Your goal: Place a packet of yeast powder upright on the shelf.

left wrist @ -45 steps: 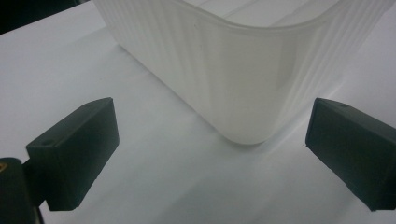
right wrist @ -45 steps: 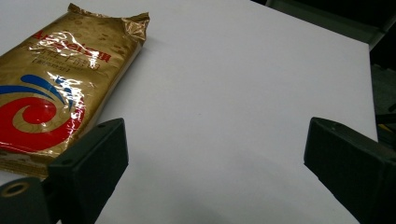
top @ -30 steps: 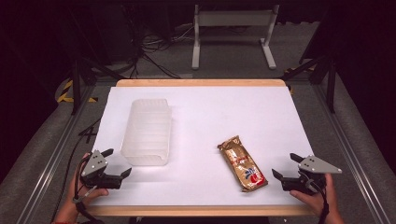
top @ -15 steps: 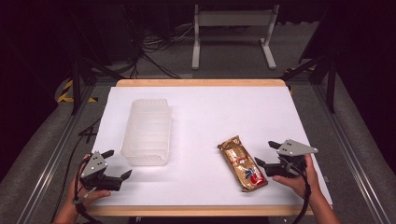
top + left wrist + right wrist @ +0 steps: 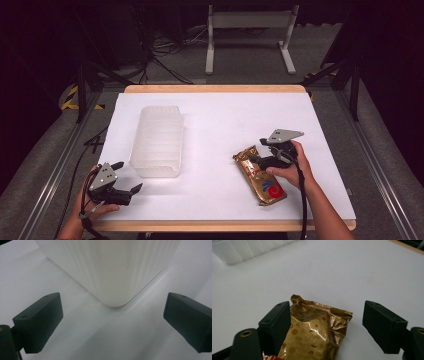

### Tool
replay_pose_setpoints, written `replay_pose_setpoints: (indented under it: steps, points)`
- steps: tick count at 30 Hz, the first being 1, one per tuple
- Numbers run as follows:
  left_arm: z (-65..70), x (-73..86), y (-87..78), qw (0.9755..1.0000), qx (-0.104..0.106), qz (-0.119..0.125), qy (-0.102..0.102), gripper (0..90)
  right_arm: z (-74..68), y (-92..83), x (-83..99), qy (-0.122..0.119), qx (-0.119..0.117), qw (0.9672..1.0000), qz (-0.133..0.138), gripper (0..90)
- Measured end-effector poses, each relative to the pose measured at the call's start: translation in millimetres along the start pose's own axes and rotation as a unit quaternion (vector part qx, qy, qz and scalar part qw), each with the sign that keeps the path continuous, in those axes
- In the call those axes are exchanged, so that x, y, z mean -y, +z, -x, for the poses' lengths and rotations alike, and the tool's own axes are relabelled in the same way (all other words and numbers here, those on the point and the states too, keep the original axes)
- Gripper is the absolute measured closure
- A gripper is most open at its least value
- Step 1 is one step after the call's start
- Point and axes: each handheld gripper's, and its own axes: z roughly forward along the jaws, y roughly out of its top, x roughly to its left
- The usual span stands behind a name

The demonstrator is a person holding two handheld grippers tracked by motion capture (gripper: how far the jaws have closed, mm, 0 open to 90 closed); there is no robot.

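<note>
Right hand-held gripper (image 5: 323, 322) wide astride gold snack packet (image 5: 314, 336), unpressed.
Left hand-held gripper (image 5: 112, 322) wide, clear plastic container (image 5: 110, 267) at 12 o'clock.

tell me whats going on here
A person works at a white table with a gripper in each hand. The right gripper sits over the top end of a gold snack packet, jaws open on either side, not yet squeezing it. The left gripper waits open near a corner of a clear plastic tub.

High view looking down over the whole counter (image 5: 225, 115), gripper views hovering close, all sharing the white container (image 5: 157, 140)
</note>
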Motion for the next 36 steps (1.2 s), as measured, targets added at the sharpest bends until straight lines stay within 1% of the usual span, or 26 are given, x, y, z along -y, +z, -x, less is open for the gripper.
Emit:
replay_pose_setpoints:
  steps: [1, 3, 4, 6, 8, 9, 10, 12, 14, 17, 20, 21, 22, 23, 24, 27, 28, 29, 30, 31, 32, 33, 34, 35, 36]
  points:
    - [0.2, 0.0, 0.0, 1.0, -0.001, 0.001, 0.0, 3.4, 1.3, 4.2, -0.6, 0.004, 0.0, 1.0, -0.005, 23.0]
    - [0.5, -0.3, -0.3, 1.0, -0.001, 0.003, 0.001, 3.4, 4.4, 12.7, -1.0, 0.015, -0.009, 0.9997, -0.017, 22.7]
    - [0.6, -0.3, -0.3, 1.0, -0.001, 0.002, 0.002, 3.4, 6.1, 16.2, -0.5, 0.021, -0.01, 0.9996, -0.017, 22.7]
    - [0.8, -0.5, -0.3, 1.0, 0.0, 0.002, 0.003, 3.5, 9.2, 22.0, 1.0, 0.04, -0.026, 0.9986, -0.02, 22.6]
    - [1.1, -0.6, 0.2, 1.0, 0.0, 0.0, 0.003, 3.6, 9.7, 28.9, 3.1, 0.039, -0.013, 0.9982, -0.043, 20.9]
    - [1.1, -0.6, 0.2, 1.0, 0.0, 0.0, 0.003, 3.6, 11.0, 31.8, 5.1, 0.051, -0.023, 0.9976, -0.042, 20.6]
    - [1.0, -0.7, 0.3, 1.0, 0.0, 0.0, 0.004, 3.6, 11.0, 31.8, 5.1, 0.051, -0.023, 0.9976, -0.042, 20.6]
    - [1.3, -0.9, 0.6, 1.0, 0.0, -0.001, 0.006, 3.7, 12.4, 35.8, 7.2, 0.054, -0.022, 0.997, -0.052, 18.8]
    - [1.7, -1.1, 0.6, 1.0, -0.001, -0.002, 0.007, 3.7, 13.2, 37.9, 8.2, 0.058, -0.029, 0.9964, -0.055, 18.5]
    - [2.3, -1.4, 0.8, 1.0, -0.001, -0.001, 0.004, 3.7, 13.2, 39.6, 8.1, 0.059, -0.032, 0.9959, -0.06, 19.0]
    - [2.8, -1.4, 1.4, 1.0, -0.001, -0.001, 0.005, 3.8, 13.4, 40.9, 7.9, 0.059, -0.047, 0.9949, -0.067, 24.5]
    - [3.1, -1.6, 1.4, 1.0, -0.001, -0.002, 0.007, 3.8, 14.4, 41.6, 6.4, 0.059, -0.061, 0.9937, -0.073, 31.6]
    - [3.1, -1.6, 1.4, 1.0, -0.001, -0.002, 0.007, 3.8, 14.4, 41.6, 6.4, 0.059, -0.061, 0.9937, -0.073, 31.6]
    - [3.2, -1.6, 1.4, 1.0, -0.001, -0.002, 0.007, 3.8, 14.0, 41.7, 6.0, 0.059, -0.067, 0.9933, -0.074, 32.4]
    - [3.2, -1.4, 1.4, 1.0, -0.002, -0.003, 0.007, 3.8, 13.7, 41.6, 5.7, 0.057, -0.065, 0.9932, -0.077, 34.4]
    - [2.6, -1.1, 1.8, 1.0, -0.001, -0.003, 0.007, 3.8, 13.1, 36.5, 3.5, 0.051, -0.071, 0.9933, -0.076, 50.1]
    - [2.7, -1.1, 1.8, 1.0, 0.0, -0.003, 0.007, 3.8, 12.3, 36.0, 2.8, 0.044, -0.073, 0.9934, -0.077, 52.5]
    - [2.7, -1.1, 1.8, 1.0, 0.0, -0.003, 0.007, 3.8, 12.3, 36.0, 2.8, 0.044, -0.073, 0.9934, -0.077, 52.5]
    - [2.8, -1.3, 1.7, 1.0, -0.001, -0.004, 0.009, 3.8, 10.8, 35.6, 1.8, 0.039, -0.07, 0.9937, -0.079, 54.3]
    - [3.3, -1.2, 1.7, 1.0, -0.001, -0.004, 0.006, 3.8, 9.6, 34.8, 0.5, 0.036, -0.068, 0.9936, -0.082, 61.6]
    - [3.1, -1.3, 1.5, 1.0, 0.0, -0.004, 0.009, 3.8, 8.1, 32.9, -0.9, 0.027, -0.052, 0.9949, -0.082, 71.3]
    - [3.1, -1.2, 1.5, 1.0, -0.001, -0.004, 0.009, 3.8, 9.0, 30.1, -2.3, 0.028, -0.045, 0.9951, -0.083, 73.7]
    - [3.2, -1.0, 1.5, 1.0, -0.001, -0.004, 0.007, 3.8, 9.9, 27.2, -2.5, 0.028, -0.048, 0.9952, -0.08, 78.3]
    - [2.8, -1.1, 1.3, 0.9999, -0.001, -0.004, 0.009, 3.8, 10.4, 25.2, -2.4, 0.023, -0.044, 0.9952, -0.084, 79.5]
    - [3.1, -1.0, 1.2, 1.0, 0.0, -0.003, 0.007, 3.8, 10.9, 23.1, -2.3, 0.025, -0.043, 0.9952, -0.084, 80.2]
